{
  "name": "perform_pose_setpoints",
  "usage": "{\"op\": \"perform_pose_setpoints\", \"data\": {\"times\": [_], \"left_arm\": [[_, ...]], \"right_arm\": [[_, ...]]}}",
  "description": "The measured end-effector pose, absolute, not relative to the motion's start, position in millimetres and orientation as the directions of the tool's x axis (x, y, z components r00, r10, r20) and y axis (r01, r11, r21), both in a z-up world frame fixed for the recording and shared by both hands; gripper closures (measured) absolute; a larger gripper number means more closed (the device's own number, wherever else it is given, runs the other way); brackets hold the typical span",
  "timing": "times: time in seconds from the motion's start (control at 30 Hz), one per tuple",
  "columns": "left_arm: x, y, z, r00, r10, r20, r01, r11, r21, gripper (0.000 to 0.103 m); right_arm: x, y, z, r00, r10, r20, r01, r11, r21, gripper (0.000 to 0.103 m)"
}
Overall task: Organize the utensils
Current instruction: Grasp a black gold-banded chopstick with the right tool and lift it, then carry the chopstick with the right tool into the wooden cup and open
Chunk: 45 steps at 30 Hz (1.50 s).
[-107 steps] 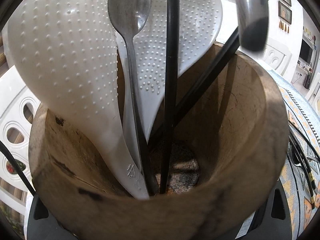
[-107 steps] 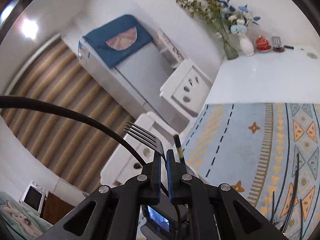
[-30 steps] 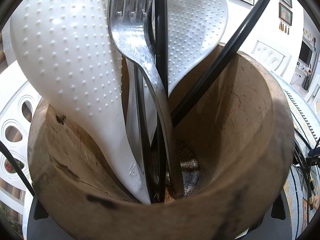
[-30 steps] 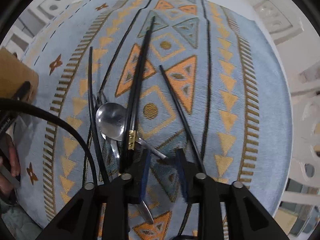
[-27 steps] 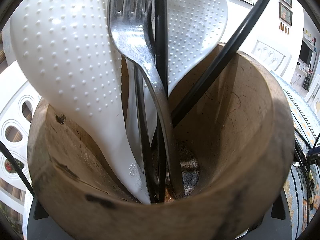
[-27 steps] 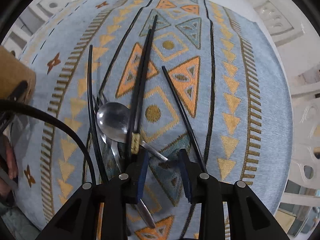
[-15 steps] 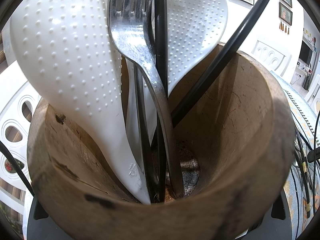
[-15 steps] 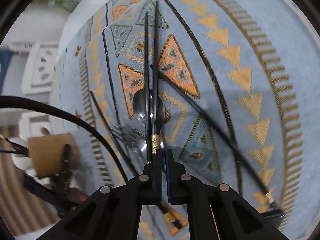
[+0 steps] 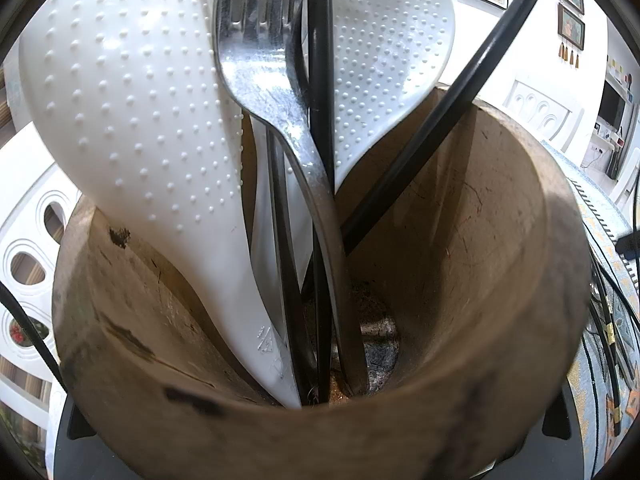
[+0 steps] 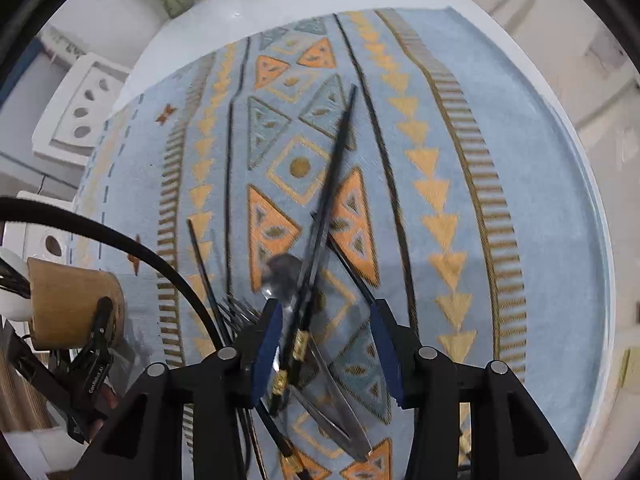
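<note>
Right gripper (image 10: 326,344) hangs with jaws just opened, blue pads (image 10: 269,340) clear of the black chopsticks (image 10: 320,224) and spoon (image 10: 282,276) on the patterned cloth (image 10: 520,200), whose far side lies bare. Left gripper's fingers are hidden behind the wooden holder (image 9: 500,240), already crowded with a fork (image 9: 260,60) and white paddles (image 9: 132,100).

a white desk (image 10: 560,92) carries a blue patterned cloth (image 10: 520,184) with orange triangles. on the cloth lie black chopsticks (image 10: 324,208) crossing a metal spoon (image 10: 282,276), a fork (image 10: 236,312) beside them and another thin black stick (image 10: 200,256) further left, all loosely piled.
</note>
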State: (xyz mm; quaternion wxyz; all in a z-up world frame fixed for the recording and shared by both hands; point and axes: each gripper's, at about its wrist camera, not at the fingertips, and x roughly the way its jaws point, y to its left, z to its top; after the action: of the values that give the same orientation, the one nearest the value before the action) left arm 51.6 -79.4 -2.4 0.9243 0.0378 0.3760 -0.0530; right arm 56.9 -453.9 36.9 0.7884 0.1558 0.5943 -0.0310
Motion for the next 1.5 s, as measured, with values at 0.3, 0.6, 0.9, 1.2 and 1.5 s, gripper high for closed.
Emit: {"op": "perform_pose_setpoints", "data": {"times": [0.3, 0.6, 0.9, 1.2, 1.5], "left_arm": [[51, -80, -2, 0.712, -0.070, -0.699, 0.127, 0.992, 0.030, 0.006], [52, -80, -2, 0.712, -0.070, -0.699, 0.127, 0.991, 0.030, 0.006], [53, -80, -3, 0.708, -0.066, -0.703, 0.127, 0.991, 0.034, 0.006], [54, -79, -5, 0.706, -0.066, -0.705, 0.127, 0.991, 0.035, 0.006], [54, -79, -5, 0.706, -0.066, -0.705, 0.127, 0.991, 0.035, 0.006]], "right_arm": [[113, -481, 19, 0.293, 0.114, -0.949, 0.367, 0.903, 0.221, 0.088], [130, -479, 5, 0.223, 0.047, -0.974, 0.359, 0.925, 0.127, 0.089], [119, -494, 20, 0.333, 0.167, -0.928, 0.387, 0.873, 0.297, 0.089], [136, -473, 4, 0.262, 0.150, -0.953, 0.311, 0.922, 0.231, 0.089], [147, -461, -4, 0.177, 0.040, -0.983, 0.256, 0.963, 0.086, 0.089]]}}
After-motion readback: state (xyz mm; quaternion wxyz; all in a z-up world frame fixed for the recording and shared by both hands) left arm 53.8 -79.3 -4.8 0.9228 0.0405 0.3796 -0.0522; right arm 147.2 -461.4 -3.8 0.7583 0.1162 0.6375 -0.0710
